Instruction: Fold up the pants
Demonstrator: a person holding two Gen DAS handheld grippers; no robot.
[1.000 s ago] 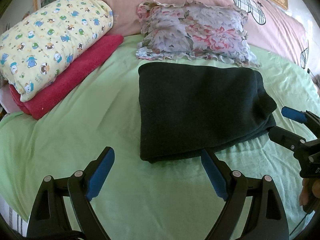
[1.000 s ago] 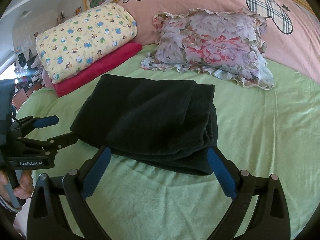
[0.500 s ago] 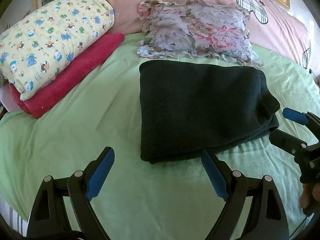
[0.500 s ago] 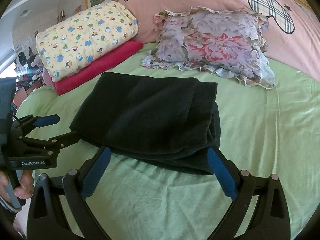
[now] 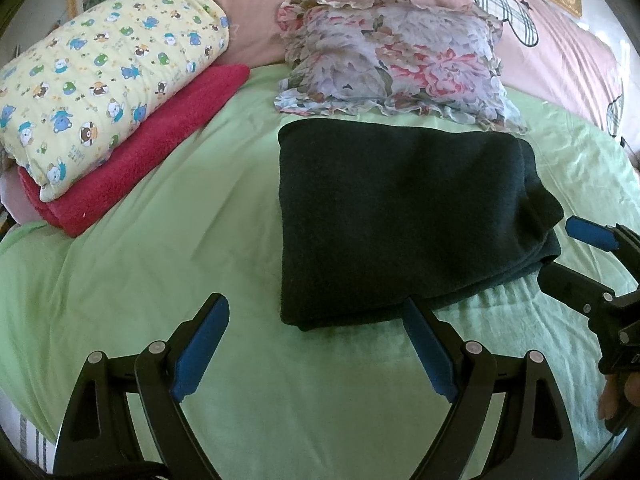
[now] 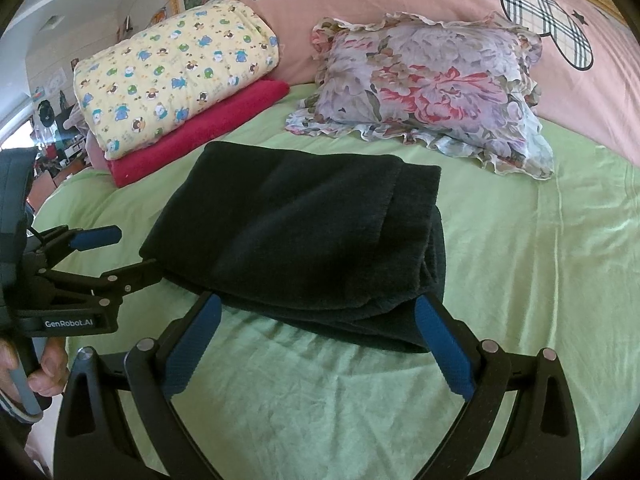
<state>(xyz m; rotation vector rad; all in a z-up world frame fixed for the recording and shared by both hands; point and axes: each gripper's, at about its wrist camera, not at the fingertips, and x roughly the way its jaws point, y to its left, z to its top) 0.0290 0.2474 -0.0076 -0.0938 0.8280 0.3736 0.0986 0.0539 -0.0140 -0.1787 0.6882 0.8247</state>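
Note:
The dark pants (image 5: 404, 216) lie folded into a thick rectangle on the green bed sheet (image 5: 168, 248); they also show in the right wrist view (image 6: 304, 236). My left gripper (image 5: 316, 340) is open and empty, just short of the pants' near left corner. My right gripper (image 6: 316, 340) is open and empty, at the near edge of the folded stack. Each gripper shows in the other's view, the right one (image 5: 560, 252) at the pants' right end, the left one (image 6: 124, 252) at their left end.
A floral pillow (image 5: 396, 64) lies just behind the pants. A yellow patterned quilt (image 5: 104, 76) rests on a folded red blanket (image 5: 144, 152) at the back left. A pink headboard cover (image 6: 400, 0) runs along the back.
Both grippers have edged slightly forward toward the pants. The pants have not moved and both grippers stay open.

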